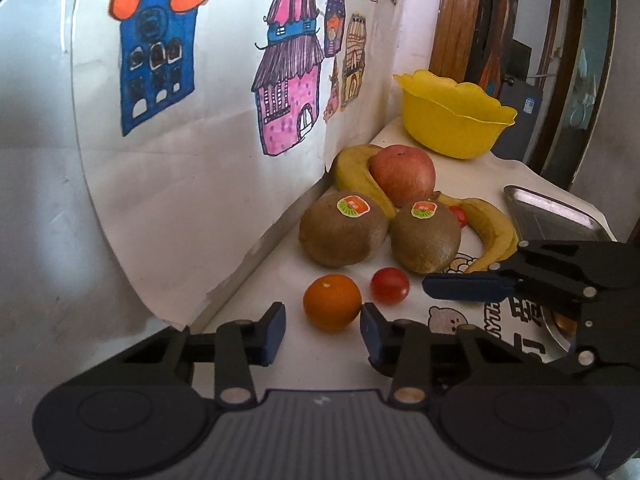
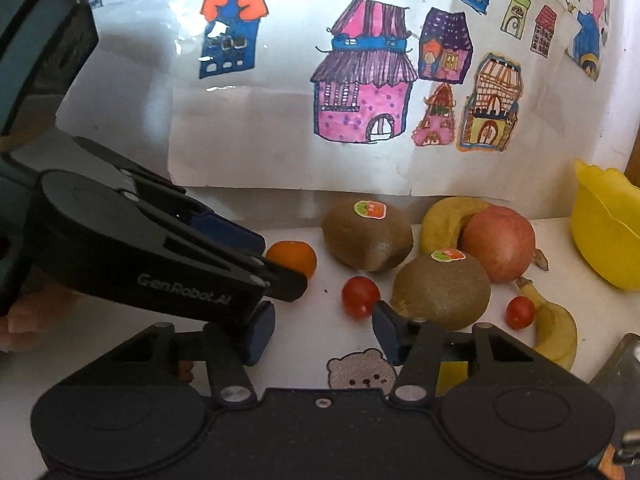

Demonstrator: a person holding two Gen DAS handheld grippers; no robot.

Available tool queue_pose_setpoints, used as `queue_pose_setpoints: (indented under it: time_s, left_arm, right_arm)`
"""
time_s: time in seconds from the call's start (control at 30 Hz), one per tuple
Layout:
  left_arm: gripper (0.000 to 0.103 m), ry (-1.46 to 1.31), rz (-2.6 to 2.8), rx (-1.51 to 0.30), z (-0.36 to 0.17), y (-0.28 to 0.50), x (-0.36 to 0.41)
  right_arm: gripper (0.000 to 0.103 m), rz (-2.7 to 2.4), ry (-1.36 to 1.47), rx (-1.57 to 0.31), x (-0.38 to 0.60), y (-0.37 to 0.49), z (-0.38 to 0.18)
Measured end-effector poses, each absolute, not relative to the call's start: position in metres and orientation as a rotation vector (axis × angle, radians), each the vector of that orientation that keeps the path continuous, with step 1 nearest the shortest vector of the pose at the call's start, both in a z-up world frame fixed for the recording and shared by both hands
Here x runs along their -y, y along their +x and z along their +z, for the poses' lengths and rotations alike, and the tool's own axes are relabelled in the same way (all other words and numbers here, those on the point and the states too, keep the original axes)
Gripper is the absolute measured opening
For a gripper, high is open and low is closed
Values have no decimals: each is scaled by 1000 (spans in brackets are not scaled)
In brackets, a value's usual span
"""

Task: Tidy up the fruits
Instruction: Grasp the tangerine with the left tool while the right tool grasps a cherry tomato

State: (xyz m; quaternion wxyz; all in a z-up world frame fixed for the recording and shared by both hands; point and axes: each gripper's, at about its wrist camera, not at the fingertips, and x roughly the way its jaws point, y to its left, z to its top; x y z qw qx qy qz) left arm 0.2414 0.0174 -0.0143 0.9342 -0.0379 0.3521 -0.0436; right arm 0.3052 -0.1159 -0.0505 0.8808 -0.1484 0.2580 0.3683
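Left wrist view: white tabletop [image 1: 328, 360] meets drawing-covered wall [image 1: 200, 160], doorway [image 1: 576, 60] beyond.

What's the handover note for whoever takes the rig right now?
Left tool: open, small orange at its tips, not gripped.
Right tool: open, empty, facing a cherry tomato.
Kiwis, apple, bananas and a second tomato lie loose on the table.
Yellow bowl: nothing visible inside.
Done: nothing that shows. Left: all the fruit.
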Motion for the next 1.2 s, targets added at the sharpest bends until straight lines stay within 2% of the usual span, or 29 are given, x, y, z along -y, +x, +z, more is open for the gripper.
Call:
queue_pose_setpoints:
  time_s: [0.2,0.27,0.37,0.83,0.9,1.0,1.2]
  left_arm:
    - [45,-81,-92,-715,-15,250,-14]
    - [45,-82,-87,-717,-16,253,-14]
    - [36,-75,-75,-720,-17,252,-14]
    - [35,-166,4,-702,-10,232,-34]
    - [35,-176,12,-703,-10,232,-37]
    - [35,-183,14,-698,-11,230,-38]
    - [35,-152,-1,-699,-12,225,-35]
  right_arm:
    - [45,744,-290,-544,118,316,-53]
    - [45,743,-281,-545,117,317,-54]
    - [44,740,-250,-555,116,322,-54]
    - [42,707,-223,-576,105,337,-55]
    - [38,710,-204,-578,106,339,-56]
    - [25,715,-178,-591,107,340,-56]
    - [25,684,-148,-617,113,323,-53]
